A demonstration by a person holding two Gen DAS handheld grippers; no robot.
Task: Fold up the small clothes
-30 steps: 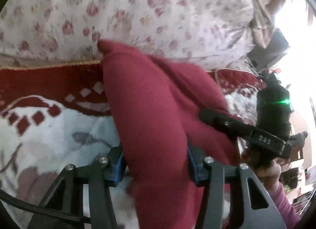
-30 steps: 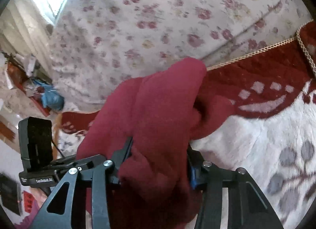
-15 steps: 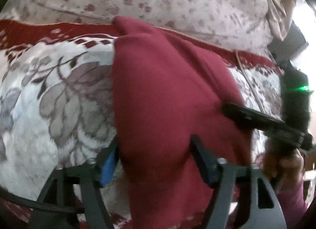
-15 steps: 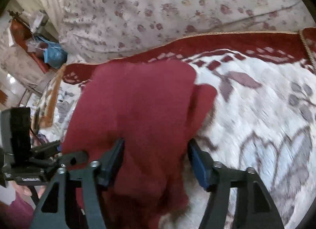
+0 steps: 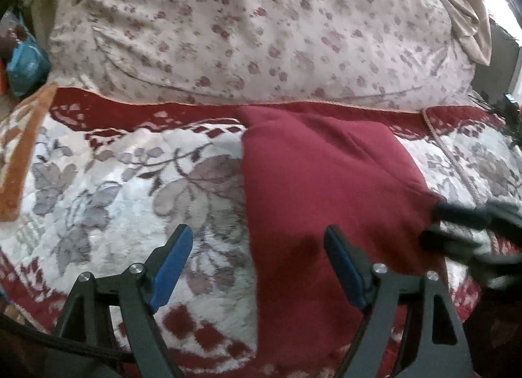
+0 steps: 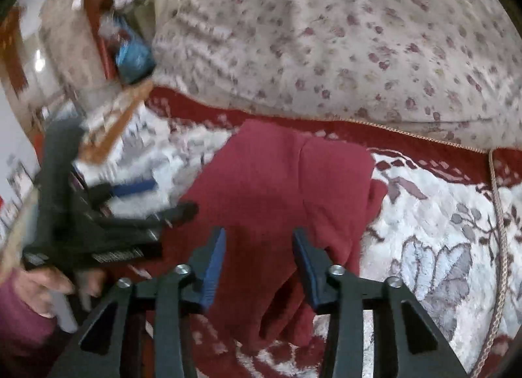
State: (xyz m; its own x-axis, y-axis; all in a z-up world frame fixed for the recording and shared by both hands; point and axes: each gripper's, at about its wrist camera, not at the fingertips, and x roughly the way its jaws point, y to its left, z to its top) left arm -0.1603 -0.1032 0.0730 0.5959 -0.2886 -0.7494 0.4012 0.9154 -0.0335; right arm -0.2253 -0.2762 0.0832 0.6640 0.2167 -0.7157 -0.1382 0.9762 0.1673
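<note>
— On the floral blanket point(image 5: 107, 189), just before the flowered pillow point(image 5: 261, 29), the red garment point(image 5: 313, 189) is laid flat and doubled over; one sleeve is seen poking out at its right side. How much is left?

— At least one more fold, it is judged. A second ago the cloth was pinched and lifted; now the left gripper point(image 5: 257, 260) and right gripper point(image 6: 257, 257) are held with jaws spread, nothing gripped.
</note>
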